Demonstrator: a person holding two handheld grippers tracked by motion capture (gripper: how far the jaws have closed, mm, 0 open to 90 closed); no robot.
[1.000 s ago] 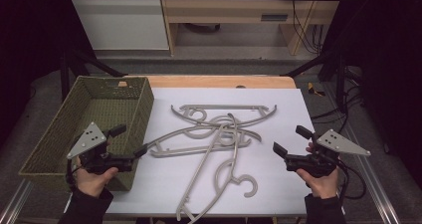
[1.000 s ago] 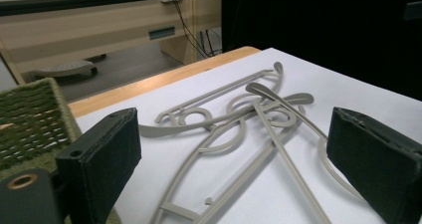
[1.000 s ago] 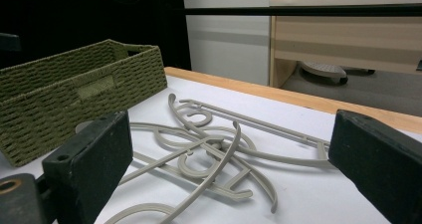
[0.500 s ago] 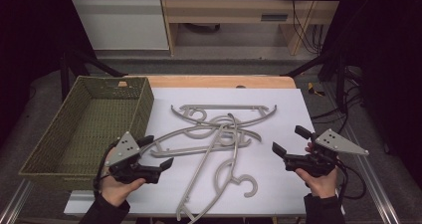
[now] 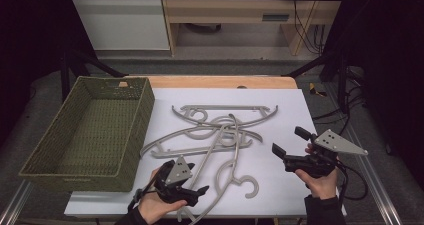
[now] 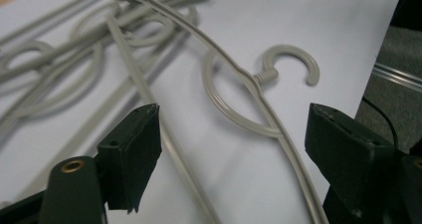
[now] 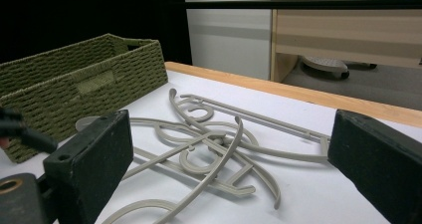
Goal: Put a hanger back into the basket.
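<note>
Covering the wooden table, a white sheet.

**Bright centre, dark surround**

Light falls from above onto the white surface, which reads bright and even (no harsh glare), while the room at both sides sinks into near black. Shadows under the grey hangers are faint and short. In both gripper views the near black jaws are soft and out of focus.
</note>
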